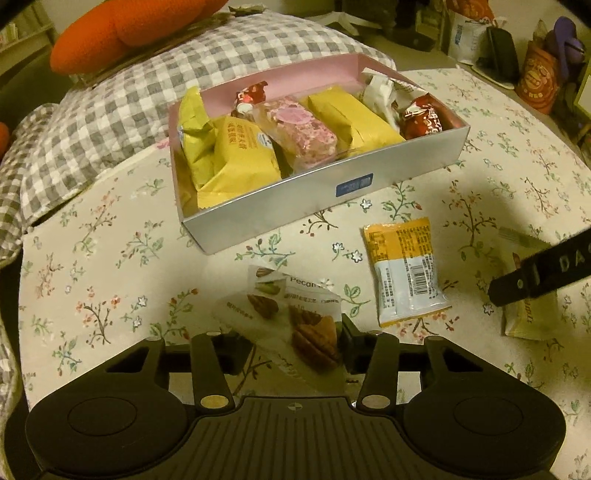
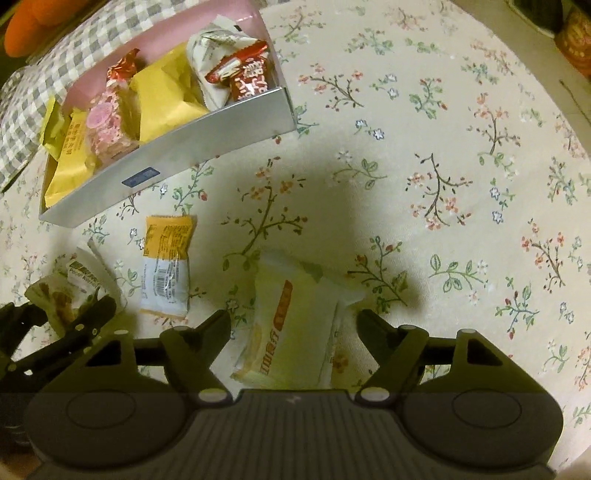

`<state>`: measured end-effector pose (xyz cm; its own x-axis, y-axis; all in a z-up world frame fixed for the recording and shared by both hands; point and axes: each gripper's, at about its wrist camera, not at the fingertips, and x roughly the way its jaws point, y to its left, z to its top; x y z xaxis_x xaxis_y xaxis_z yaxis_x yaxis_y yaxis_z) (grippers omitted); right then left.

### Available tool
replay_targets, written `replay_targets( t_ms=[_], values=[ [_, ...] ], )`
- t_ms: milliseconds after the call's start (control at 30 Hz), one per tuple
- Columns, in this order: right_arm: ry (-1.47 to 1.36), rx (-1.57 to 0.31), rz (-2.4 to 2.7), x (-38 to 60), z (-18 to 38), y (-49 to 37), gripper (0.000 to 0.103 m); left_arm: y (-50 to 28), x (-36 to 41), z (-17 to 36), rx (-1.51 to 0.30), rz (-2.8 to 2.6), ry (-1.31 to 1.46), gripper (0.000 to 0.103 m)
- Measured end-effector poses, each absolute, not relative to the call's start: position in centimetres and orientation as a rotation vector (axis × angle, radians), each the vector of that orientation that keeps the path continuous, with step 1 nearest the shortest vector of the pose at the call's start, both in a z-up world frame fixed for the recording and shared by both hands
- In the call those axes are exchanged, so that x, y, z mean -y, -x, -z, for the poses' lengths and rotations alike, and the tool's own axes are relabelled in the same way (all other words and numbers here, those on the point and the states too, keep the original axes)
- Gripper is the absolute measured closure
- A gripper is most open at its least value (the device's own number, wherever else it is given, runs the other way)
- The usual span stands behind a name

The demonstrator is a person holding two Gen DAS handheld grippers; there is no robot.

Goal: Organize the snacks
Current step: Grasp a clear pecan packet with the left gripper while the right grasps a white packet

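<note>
Floral cloth (image 1: pixel 110 280) covers the surface on which the snacks are laid out. At the left, the left gripper (image 1: pixel 288 341) is seen with its fingers (image 1: pixel 345 332) drawn in on a pecan snack packet (image 1: pixel 291 314); the packet is pinched between them, its printed face tilted up toward the camera. Beyond it, a silver box with a pink interior (image 1: pixel 321 195) is set on the cloth, filled with yellow packets (image 1: pixel 240 158), a pink-flecked clear packet (image 1: pixel 299 129), white wrappers and red-foil sweets (image 1: pixel 424 118). Just right of the pecan packet, an orange-and-white packet (image 1: pixel 406 269) lies flat, barcode side up, apart from the box. Further right, a pale yellow packet (image 2: pixel 291 325) is found lying on the cloth between the fingers (image 2: pixel 214 325) of the right gripper (image 2: pixel 291 321), which are spread wide; whether either finger touches it cannot be told. A grey checked cushion (image 1: pixel 110 110) and an orange plush (image 1: pixel 122 29) are seen behind the box.
</note>
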<state>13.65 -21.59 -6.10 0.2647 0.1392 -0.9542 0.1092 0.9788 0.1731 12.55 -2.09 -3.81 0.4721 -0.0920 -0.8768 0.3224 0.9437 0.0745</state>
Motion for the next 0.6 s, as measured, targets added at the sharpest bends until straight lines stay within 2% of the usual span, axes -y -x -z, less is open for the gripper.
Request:
replay_targets(
  t_ms=[133,400,600],
  values=[
    [-0.189,-1.291,-0.026,20.8,6.2,-13.2,0.035,-12.6,1.9,3.8,-1.053,0.257,-0.239,0.058],
    [-0.179,-1.268,-0.028,20.0,5.7,-12.7,0.059,-12.4,2.0,3.9,-1.047,0.257,-0.246,0.057],
    [-0.159,-1.269,-0.039,20.0,5.3,-12.6,0.061,-12.3,2.2,3.9,-1.039,0.252,-0.272,0.058]
  ],
)
